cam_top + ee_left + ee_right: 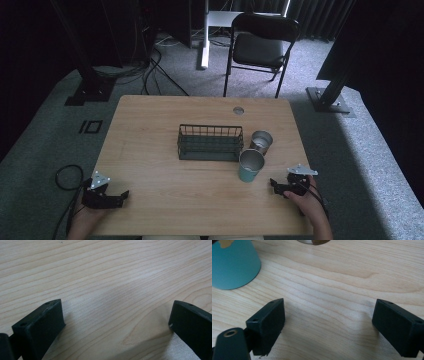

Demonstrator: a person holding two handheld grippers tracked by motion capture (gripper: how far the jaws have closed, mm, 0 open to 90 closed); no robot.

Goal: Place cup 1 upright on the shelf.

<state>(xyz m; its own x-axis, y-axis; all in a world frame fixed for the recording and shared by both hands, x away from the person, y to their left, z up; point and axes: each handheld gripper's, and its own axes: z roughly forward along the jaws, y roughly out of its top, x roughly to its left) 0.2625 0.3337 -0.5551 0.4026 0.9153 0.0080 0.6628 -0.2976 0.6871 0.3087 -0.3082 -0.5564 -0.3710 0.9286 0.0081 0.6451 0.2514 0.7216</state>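
Observation:
A dark wire basket stands at the middle of the wooden table. To its right sit a silver metal cup and, nearer me, a teal cup. My left gripper rests at the table's near left, jaws wide apart over bare wood, open. My right gripper lies at the near right, a little right of the teal cup, also open with nothing between its jaws.
A round grommet hole sits near the table's far edge. Behind the table stands a black folding chair. Dark frame posts and cables stand on the grey carpet at both sides.

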